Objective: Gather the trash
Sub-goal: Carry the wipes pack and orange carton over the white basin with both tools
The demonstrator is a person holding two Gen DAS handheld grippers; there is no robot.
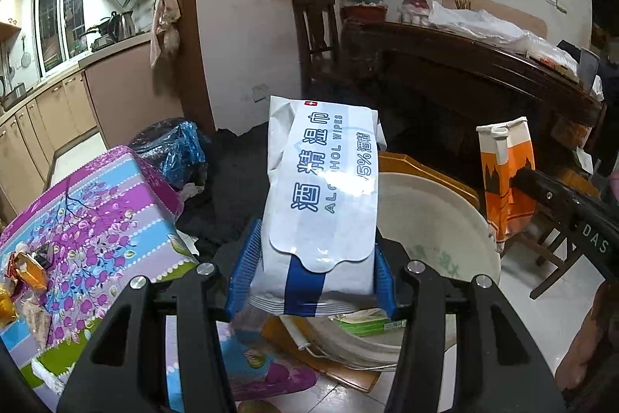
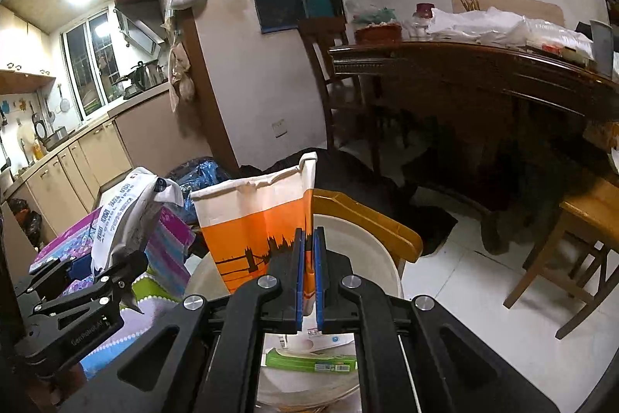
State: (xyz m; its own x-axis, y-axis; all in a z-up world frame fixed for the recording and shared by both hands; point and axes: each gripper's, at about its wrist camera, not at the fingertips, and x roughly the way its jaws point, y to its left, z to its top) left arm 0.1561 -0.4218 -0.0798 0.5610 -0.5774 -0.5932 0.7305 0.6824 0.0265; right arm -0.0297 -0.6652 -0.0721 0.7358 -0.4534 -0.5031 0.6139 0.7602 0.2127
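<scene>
- Tablecloth (image 1: 100, 219) in purple, blue and green florals is lying at the far left of my left wrist view, draped over a low table, with a few crumpled snack wrappers (image 1: 27, 269) sitting on its near corner.
- Just beyond it I am seeing a blue plastic bag (image 1: 174, 149) bunched against something dark.
- I am holding a white alcohol wipes pack (image 1: 321, 204) in my left gripper (image 1: 311, 281); the blue pads are pressing on both sides of its lower end, so the fingers are closed on the pack, which is sticking up and away from the camera.
- Directly under and behind the pack, a cream basin (image 1: 437, 219) is resting on a wooden stool (image 1: 429, 173), and a green carton (image 1: 367, 326) is lying inside the basin.
- To the right, I am gripping an orange and white paper bag (image 2: 263, 219) in my right gripper (image 2: 308, 281); the pads are nearly together, pinching the bag's thin right edge, and the bag is standing upright over the basin.
- From the right wrist camera, the left gripper with its wipes pack is showing off to the left, well apart from the paper bag.
- Farther right, a dark wooden dining table (image 2: 483, 64) is carrying white plastic bags (image 2: 503, 22) and jars, with a wooden chair (image 2: 580, 239) standing on the pale floor tiles at the edge.
</scene>
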